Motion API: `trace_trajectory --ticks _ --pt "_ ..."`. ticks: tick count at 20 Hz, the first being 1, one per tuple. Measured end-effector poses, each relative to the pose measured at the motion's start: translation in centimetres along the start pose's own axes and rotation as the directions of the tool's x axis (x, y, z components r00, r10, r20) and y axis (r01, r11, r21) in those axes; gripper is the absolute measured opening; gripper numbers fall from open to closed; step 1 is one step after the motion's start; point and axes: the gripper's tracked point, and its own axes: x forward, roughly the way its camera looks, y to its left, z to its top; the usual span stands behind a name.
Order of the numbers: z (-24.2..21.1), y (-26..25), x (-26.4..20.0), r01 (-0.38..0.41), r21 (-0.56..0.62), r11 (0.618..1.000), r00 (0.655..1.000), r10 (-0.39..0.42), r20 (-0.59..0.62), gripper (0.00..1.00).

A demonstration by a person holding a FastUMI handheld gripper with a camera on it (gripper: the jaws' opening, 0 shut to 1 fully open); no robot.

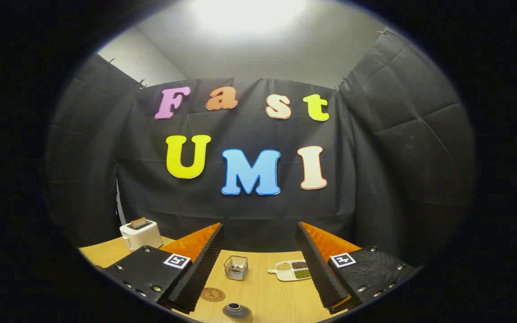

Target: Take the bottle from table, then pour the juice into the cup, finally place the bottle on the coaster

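Observation:
My gripper (260, 226) is open and holds nothing, its two fingers (198, 269) spread wide above the wooden table (267, 296). Low between the fingers stands a small dark grey vessel (236, 310) with a round opening at its top; I cannot tell whether it is the bottle or the cup. Just left of it and a little farther off, a round brown coaster (212, 294) lies flat on the table beside the left finger. Nothing rests on the coaster.
A small wire basket (235, 267) stands beyond the coaster, midway between the fingers. A white divided dish (292, 270) with grains lies by the right finger. A white toaster (140, 234) with a slice in it sits at the far left, near the booth's wall.

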Motion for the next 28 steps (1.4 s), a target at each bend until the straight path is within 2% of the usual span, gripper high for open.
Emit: trace_trajectory --ticks 19,28 --pt "-2.4 0.1 -1.4 -0.011 0.024 1.0 1.0 0.011 0.004 0.97" --pt "-11.6 2.8 -1.8 -0.062 0.047 0.997 0.996 0.065 -0.06 0.98"
